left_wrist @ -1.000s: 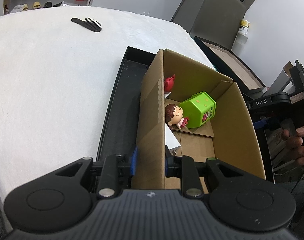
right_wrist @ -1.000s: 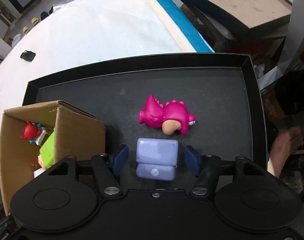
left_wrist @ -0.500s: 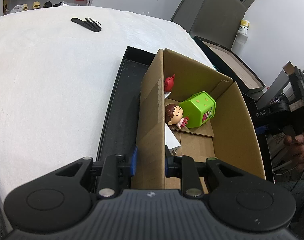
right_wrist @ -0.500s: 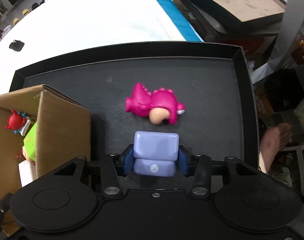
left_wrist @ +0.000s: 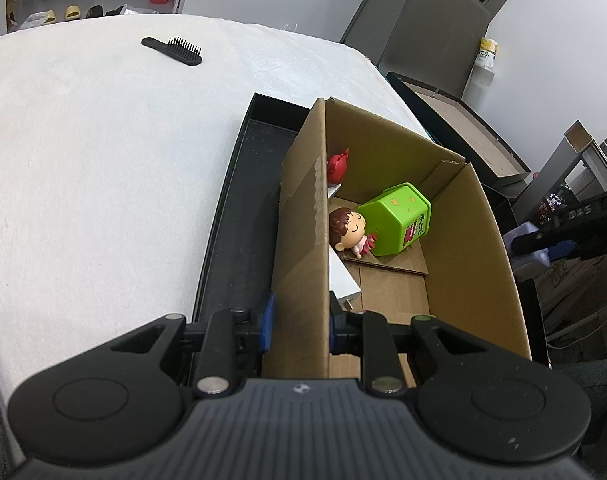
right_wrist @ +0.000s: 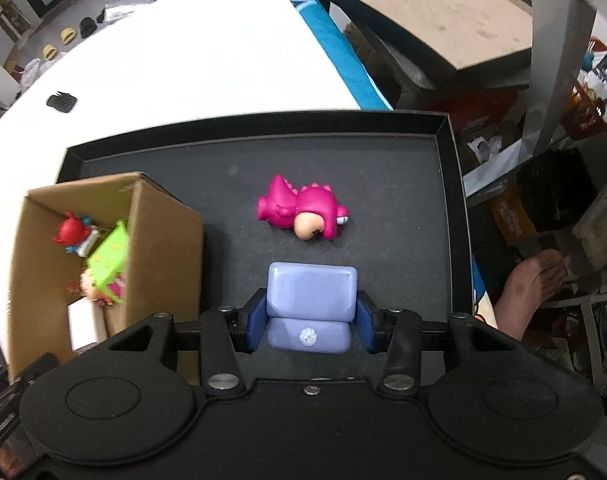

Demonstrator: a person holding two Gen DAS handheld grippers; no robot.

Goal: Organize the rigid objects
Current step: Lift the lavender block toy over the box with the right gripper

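Observation:
My left gripper (left_wrist: 299,328) is shut on the near wall of a cardboard box (left_wrist: 303,240) that stands in a black tray (left_wrist: 239,216). Inside the box lie a green hexagonal container (left_wrist: 399,216), a doll figure (left_wrist: 349,230) and a red toy (left_wrist: 337,166). My right gripper (right_wrist: 309,320) is shut on a lavender block toy (right_wrist: 311,292), held just above the tray floor (right_wrist: 383,184). A pink dinosaur toy (right_wrist: 303,212) lies on the tray ahead of it. The box (right_wrist: 159,240) is to its left.
A black hairbrush (left_wrist: 173,50) lies far off on the white tabletop (left_wrist: 83,152), and shows in the right wrist view (right_wrist: 61,102) too. A person's bare foot (right_wrist: 531,284) is right of the tray. Boxes and clutter lie beyond the table's right edge.
My right gripper closed on the lavender block and lifted it slightly, moving back from the dinosaur. My left gripper stayed clamped on the box wall.

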